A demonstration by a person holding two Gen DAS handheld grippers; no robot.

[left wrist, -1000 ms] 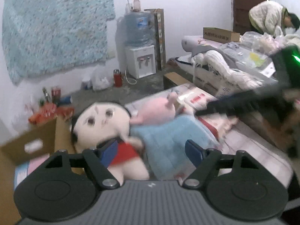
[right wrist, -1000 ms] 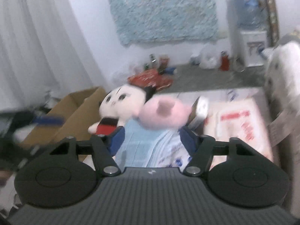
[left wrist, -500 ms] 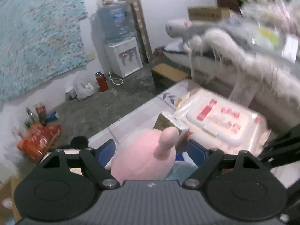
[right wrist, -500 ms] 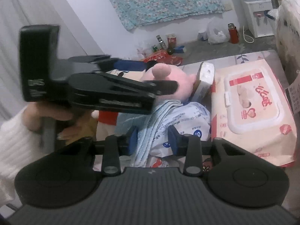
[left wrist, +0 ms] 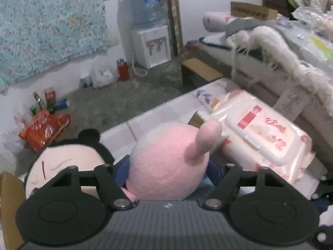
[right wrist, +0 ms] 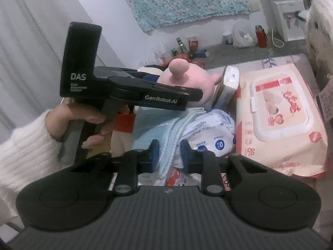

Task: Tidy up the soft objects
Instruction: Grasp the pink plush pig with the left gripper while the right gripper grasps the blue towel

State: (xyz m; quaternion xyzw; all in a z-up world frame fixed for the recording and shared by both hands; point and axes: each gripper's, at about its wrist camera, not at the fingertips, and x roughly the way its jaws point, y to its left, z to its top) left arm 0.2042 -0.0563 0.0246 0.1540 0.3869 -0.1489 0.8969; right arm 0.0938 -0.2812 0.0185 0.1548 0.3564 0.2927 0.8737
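A pink plush toy (left wrist: 168, 162) sits between the fingers of my left gripper (left wrist: 166, 170), which is closed around its body; it also shows in the right wrist view (right wrist: 187, 79). A doll with a pale face and black hair (left wrist: 64, 162) lies to its left. My right gripper (right wrist: 169, 154) is shut on a fold of light blue cloth (right wrist: 154, 129) that lies under the pink toy. The left gripper (right wrist: 179, 92) reaches across in the right wrist view.
A large pack of wet wipes (right wrist: 278, 116) lies on the right of the table. A white tissue pack (right wrist: 230, 85) stands by the pink toy. Plastic-wrapped packets (right wrist: 210, 133) lie under the cloth. A cardboard box (left wrist: 8, 204) is at the left; a bed (left wrist: 281, 48) at the right.
My left gripper moved in over the pink toy and closed on it. My right gripper narrowed from wide open and shut on the blue cloth.
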